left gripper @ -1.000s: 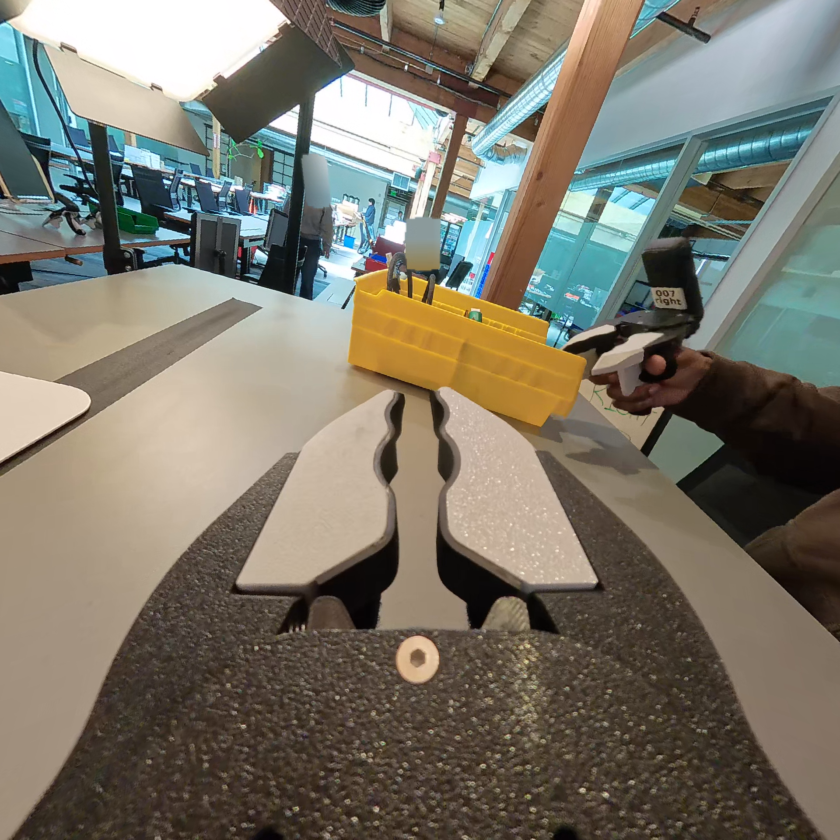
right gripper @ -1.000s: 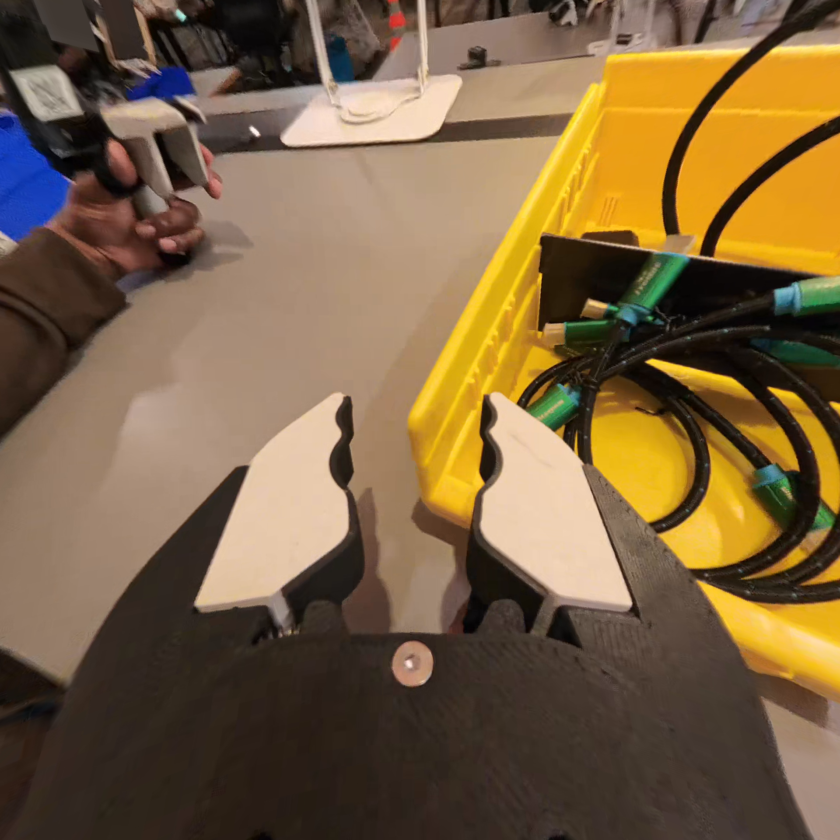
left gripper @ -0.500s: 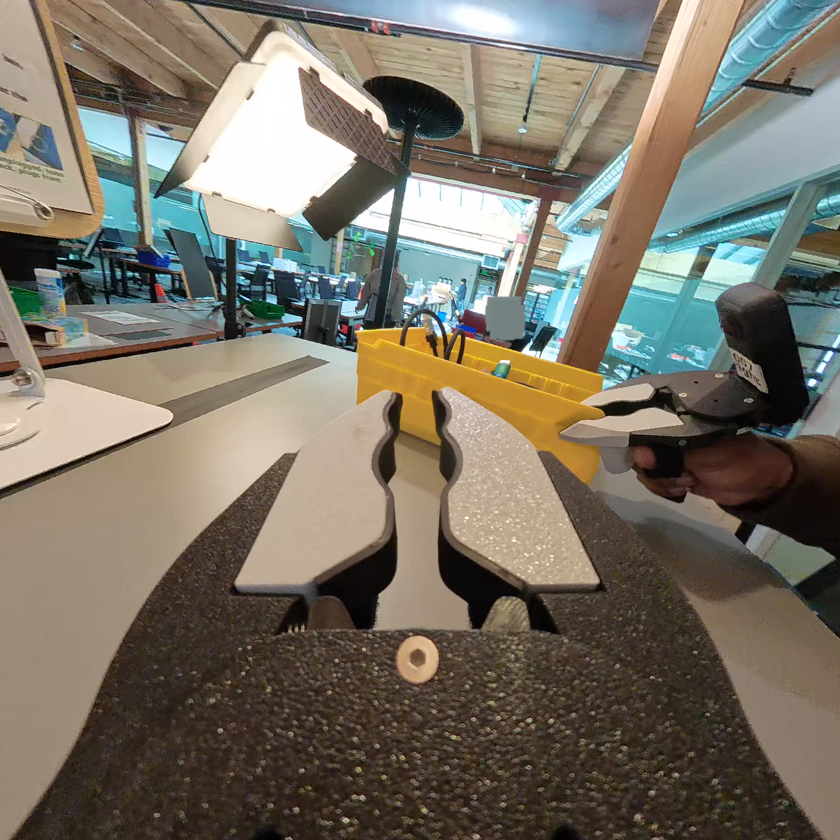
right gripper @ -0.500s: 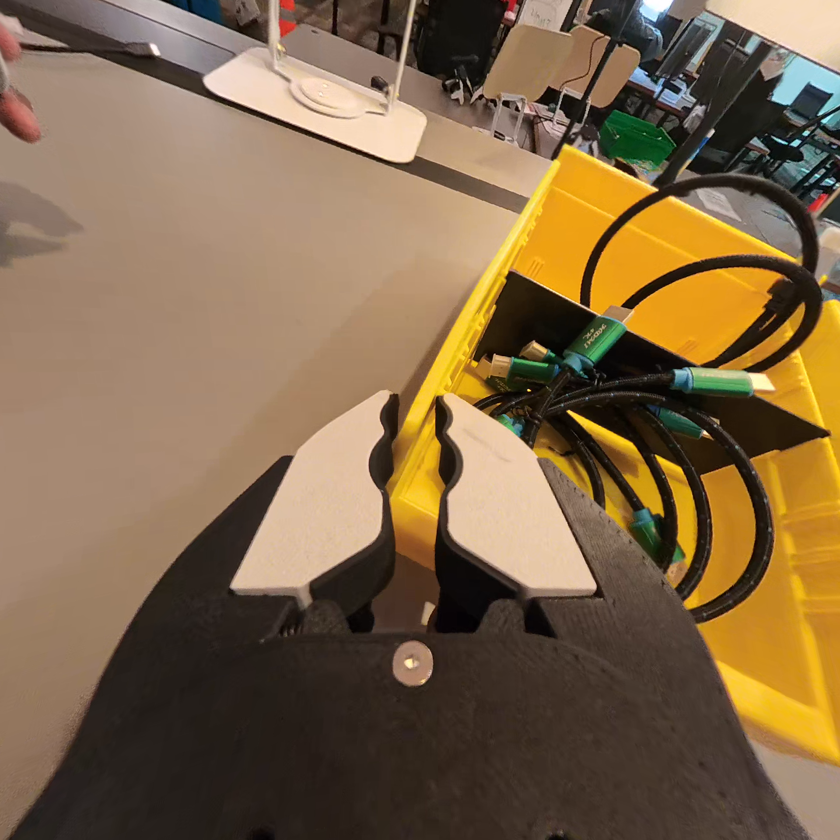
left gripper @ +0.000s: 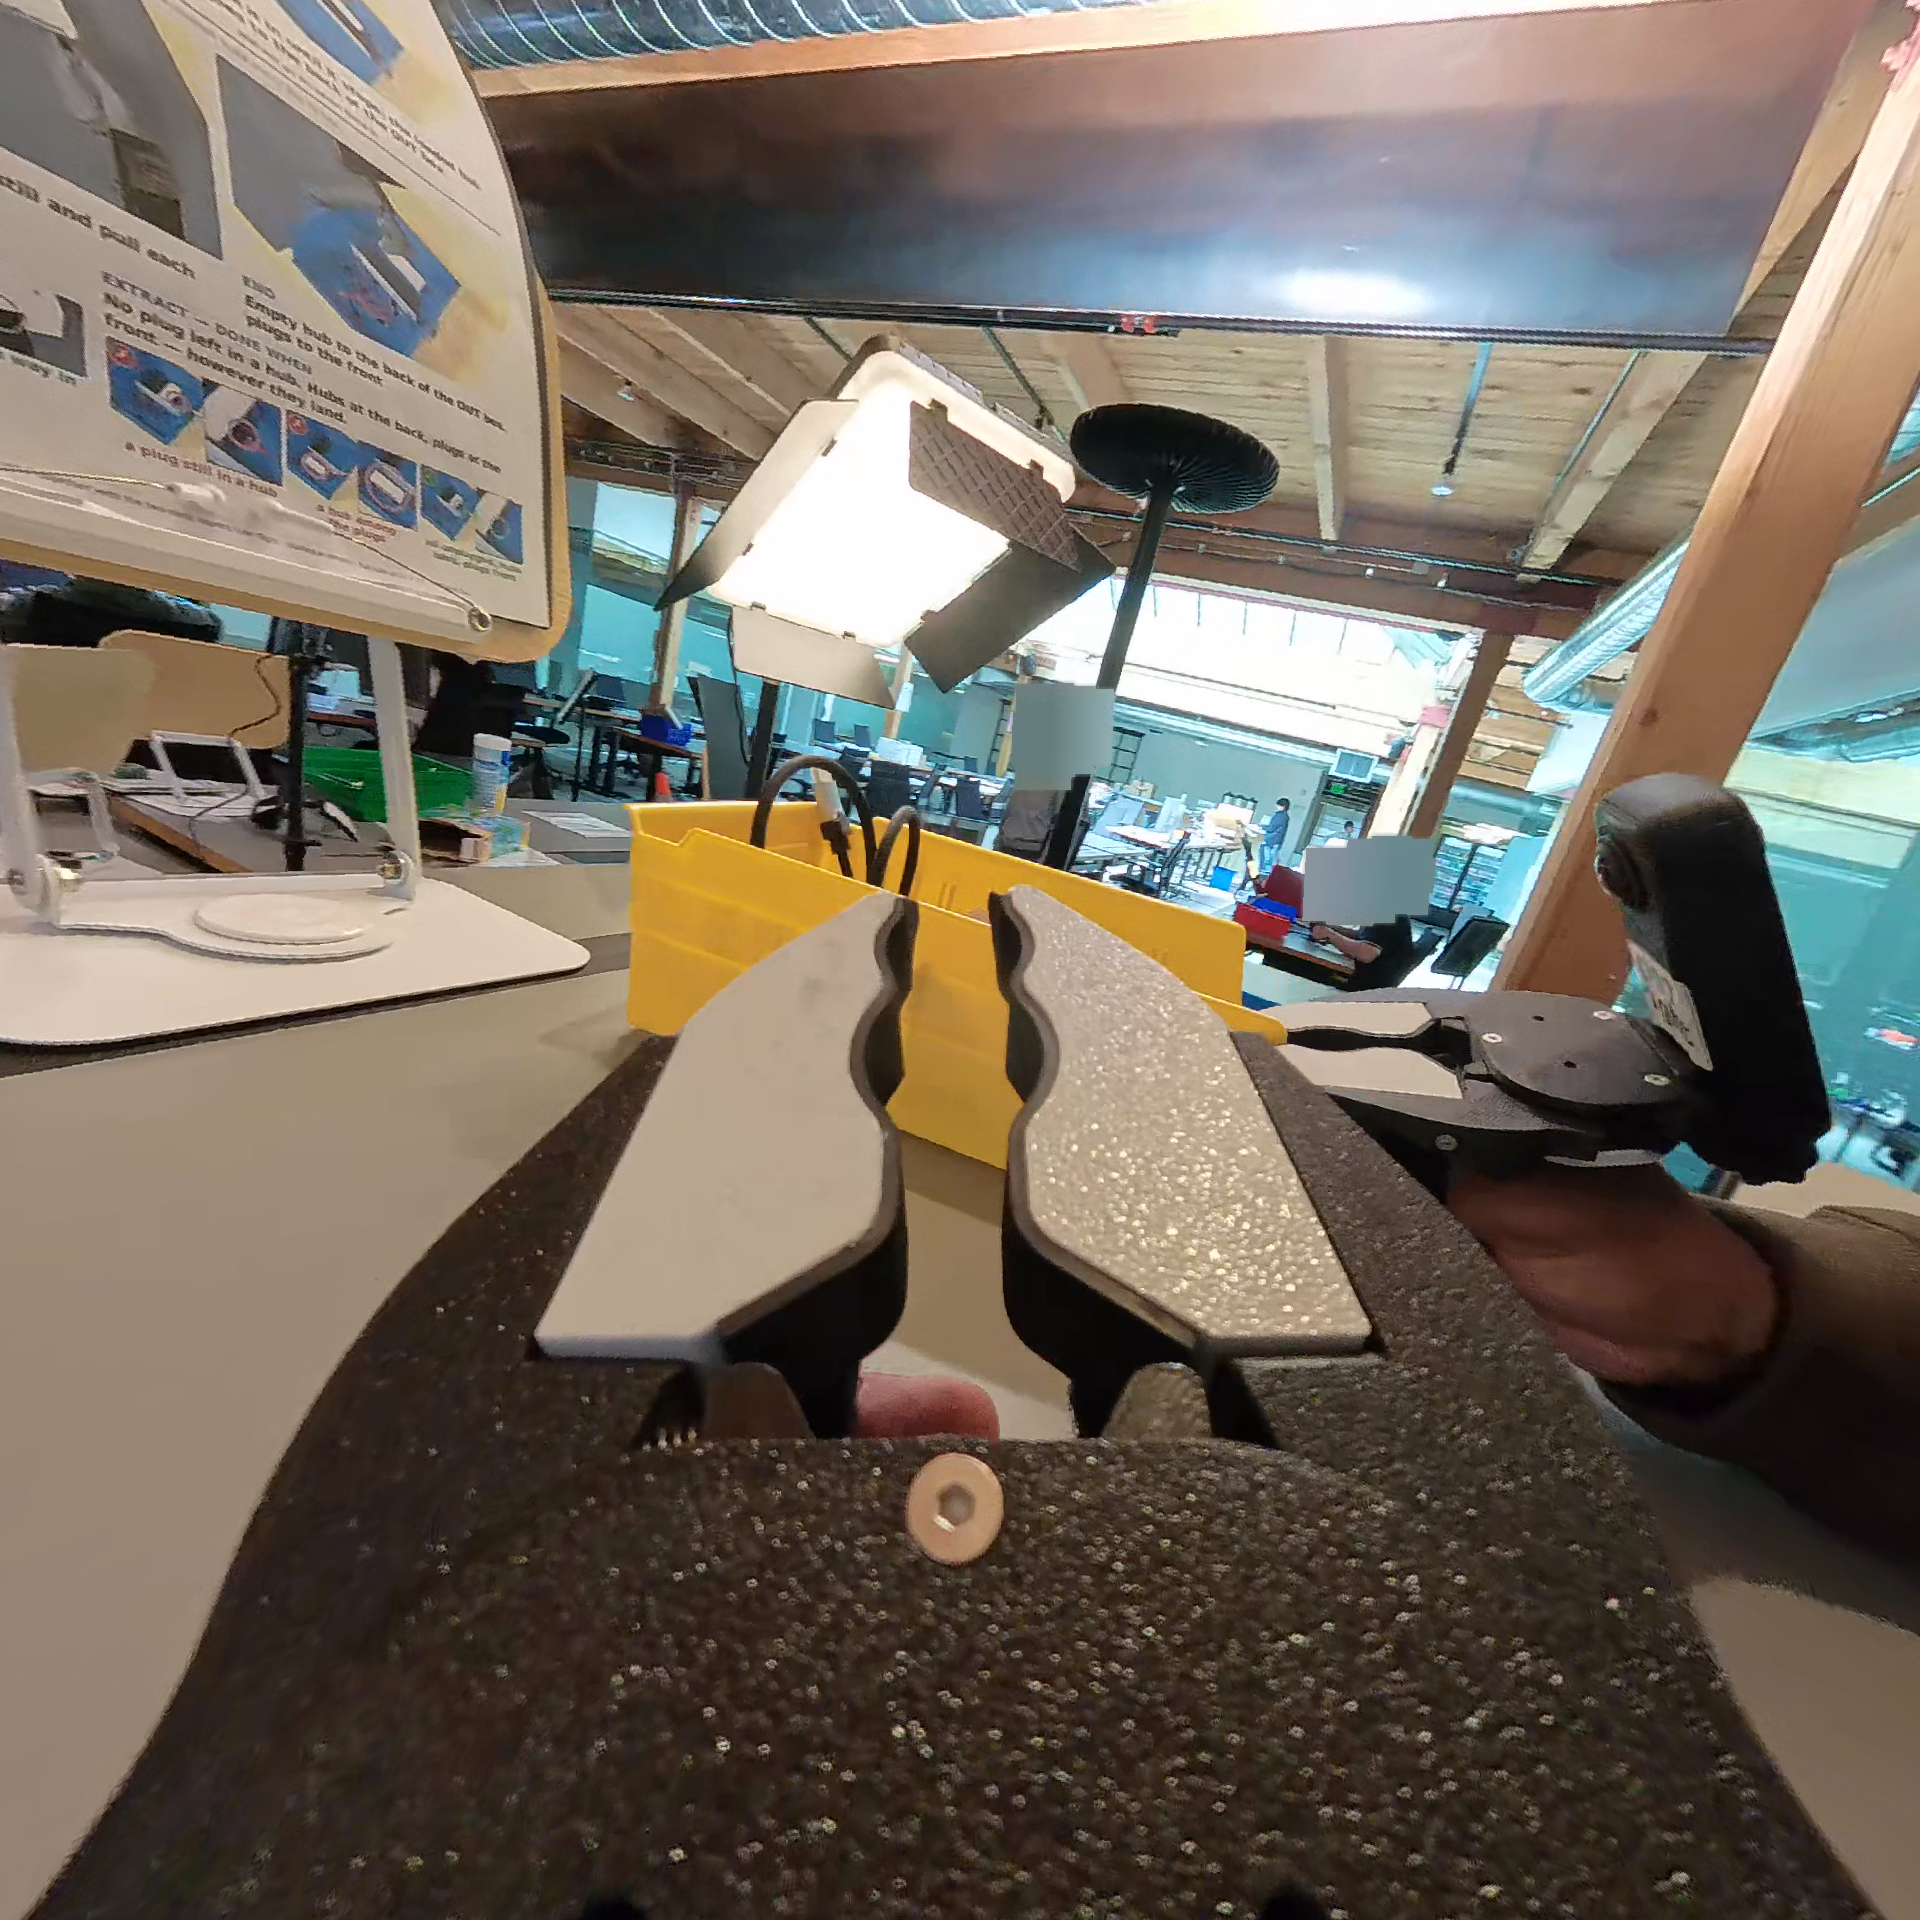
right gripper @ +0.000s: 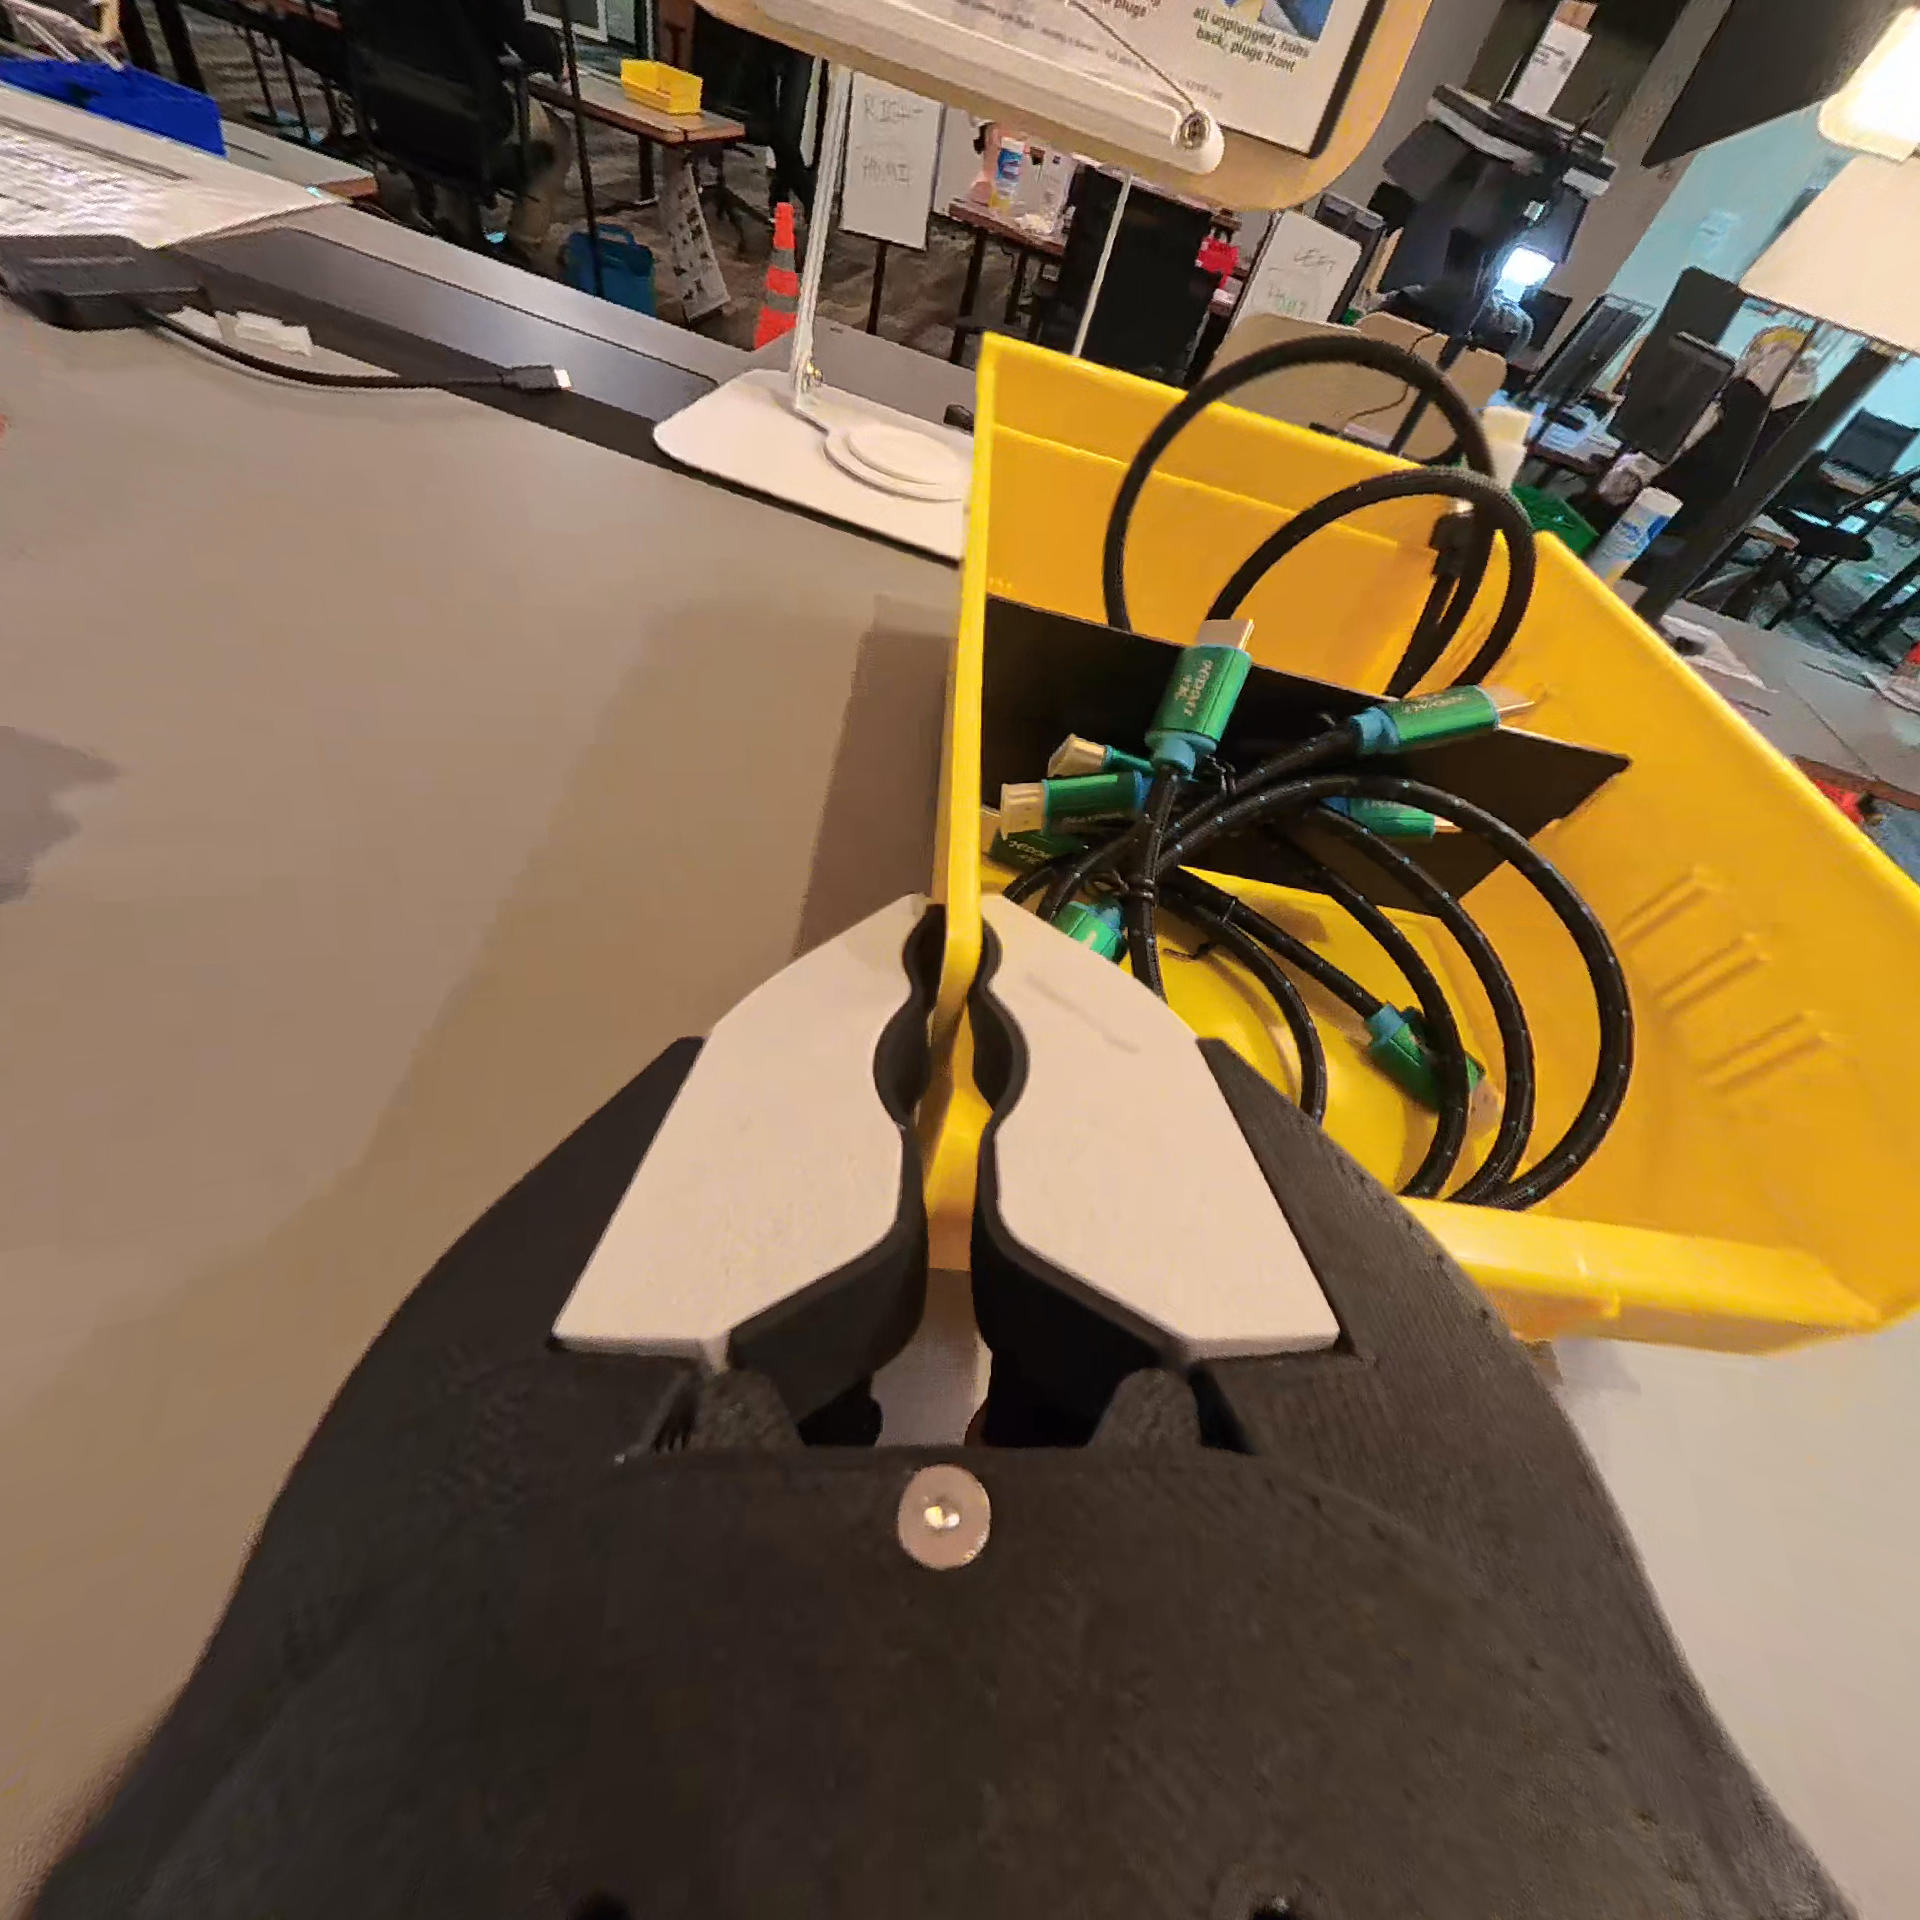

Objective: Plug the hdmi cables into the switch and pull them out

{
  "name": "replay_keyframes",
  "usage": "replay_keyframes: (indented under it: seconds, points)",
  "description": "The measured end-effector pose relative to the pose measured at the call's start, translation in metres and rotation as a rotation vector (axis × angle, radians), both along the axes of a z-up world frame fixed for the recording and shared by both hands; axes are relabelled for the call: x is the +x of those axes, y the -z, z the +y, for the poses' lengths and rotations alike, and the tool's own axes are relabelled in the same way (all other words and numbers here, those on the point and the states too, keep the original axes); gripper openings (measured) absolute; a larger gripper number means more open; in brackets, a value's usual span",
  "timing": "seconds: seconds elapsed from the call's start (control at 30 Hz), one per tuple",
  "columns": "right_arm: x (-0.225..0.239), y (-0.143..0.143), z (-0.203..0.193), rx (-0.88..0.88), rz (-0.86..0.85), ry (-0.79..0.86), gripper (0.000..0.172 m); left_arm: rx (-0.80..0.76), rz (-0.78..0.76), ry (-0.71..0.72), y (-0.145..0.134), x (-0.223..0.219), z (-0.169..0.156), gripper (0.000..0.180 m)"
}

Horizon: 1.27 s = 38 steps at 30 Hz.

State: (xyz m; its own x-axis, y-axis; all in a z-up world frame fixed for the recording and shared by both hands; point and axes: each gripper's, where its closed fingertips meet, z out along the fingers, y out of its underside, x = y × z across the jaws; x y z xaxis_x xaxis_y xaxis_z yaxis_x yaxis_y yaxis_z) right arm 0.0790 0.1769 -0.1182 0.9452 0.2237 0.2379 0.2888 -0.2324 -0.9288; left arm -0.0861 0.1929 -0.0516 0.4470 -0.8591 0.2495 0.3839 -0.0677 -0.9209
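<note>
The grey surface [right gripper: 416, 727] stretches wide and bare to the left of the right gripper [right gripper: 958, 935], with a white stand base [right gripper: 821, 457] far ahead of it and a dark cable [right gripper: 364, 376] lying farther out to the left. Straight ahead and to the right of that gripper sits the yellow bin [right gripper: 1714, 935], its long axis running away from the fingers. The right gripper is clamped on the bin's near left wall, one finger outside and one inside, pads pressed against the thin yellow edge. Inside the bin, just right of the fingers, lies a tangle of black braided cords [right gripper: 1455, 987] with green plugs [right gripper: 1205, 691], leaning on a black divider [right gripper: 1091, 675]; two cord loops rise above the far wall.

The left gripper [left gripper: 951, 914] hovers over the surface just short of the bin's outer side, fingers narrowly apart with nothing between them. It points at the bin's side wall; the right gripper is plainly the nearer one.
</note>
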Motion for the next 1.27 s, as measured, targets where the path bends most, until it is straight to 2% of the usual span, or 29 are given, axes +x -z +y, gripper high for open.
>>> replay_keyframes:
  seconds: [0.2, 0.43, 0.67, 0.9, 1.03, 1.2, 1.27]
  points:
    - [-0.028, 0.0, 0.018, 0.001, -0.002, 0.037, 0.005, -0.069, 0.064, -0.019, 0.009, 0.007, 0.011, 0.017]
    - [-0.037, -0.004, 0.018, 0.09, -0.169, 0.1, 0.009, -0.07, 0.102, -0.069, 0.012, 0.008, 0.019, 0.017]
    - [-0.038, -0.002, 0.019, 0.071, -0.147, 0.077, 0.008, -0.056, 0.203, -0.073, 0.019, 0.021, 0.018, 0.017]
    - [-0.037, -0.002, 0.019, 0.06, -0.124, 0.08, 0.013, -0.021, 0.175, -0.099, 0.013, 0.015, 0.014, 0.017]
    - [-0.035, 0.001, 0.016, 0.04, -0.14, 0.095, 0.014, 0.03, 0.173, -0.133, 0.008, 0.007, -0.005, 0.017]
    - [-0.04, 0.003, 0.004, 0.036, -0.165, 0.095, 0.014, 0.088, 0.199, -0.095, 0.007, 0.001, -0.058, 0.017]
    - [-0.043, 0.005, 0.0, 0.021, -0.165, 0.098, 0.02, 0.113, 0.226, -0.078, 0.007, -0.004, -0.079, 0.017]
